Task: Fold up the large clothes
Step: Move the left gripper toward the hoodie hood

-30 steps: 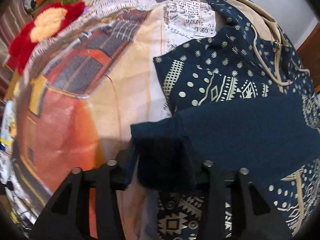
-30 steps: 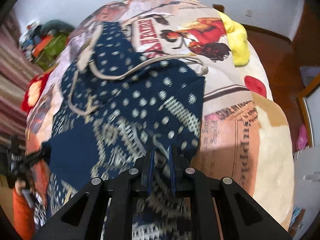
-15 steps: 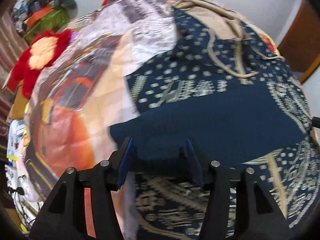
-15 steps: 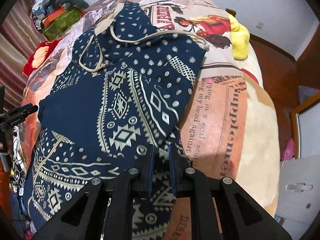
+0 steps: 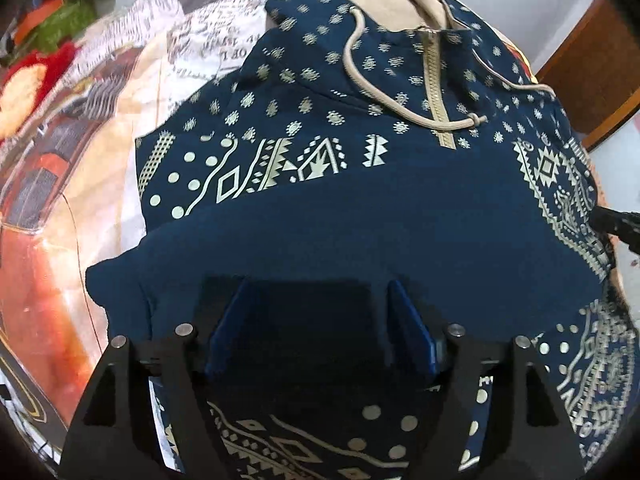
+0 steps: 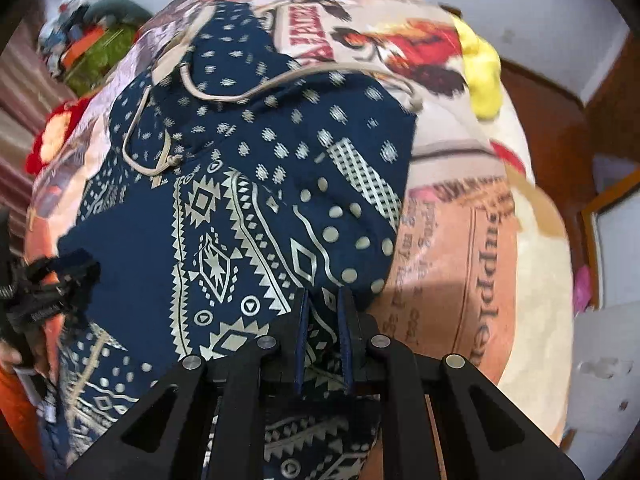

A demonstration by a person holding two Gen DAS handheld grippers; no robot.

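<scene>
Left tongs: my left gripper [image 5: 320, 328] pointed steeply down over the plain navy sleeve [image 5: 360, 236] of the navy blue hooded sweatshirt with cream tribal print [image 5: 304, 128]; its jaws were opening, blue pads clear of the cloth on both sides, nothing pinched.
Right tongs: my right gripper [image 6: 324, 340] was clenched on a printed edge of that sweatshirt, with fabric caught between its nearly closed blue pads.
Garment: it lay spread face up on the plush bedspread printed with newspaper text and orange pictures [image 6: 472, 240], hood away from me, sleeve folded across the chest.
Drawstring: the beige cord [image 5: 360, 80] looped loosely beside the cream zip [image 5: 436, 92].
Hood lining: tan, showing at the top.
Far corner: a red and yellow plush toy [image 5: 28, 92] sat on the bedspread, well apart from the sweatshirt.
</scene>
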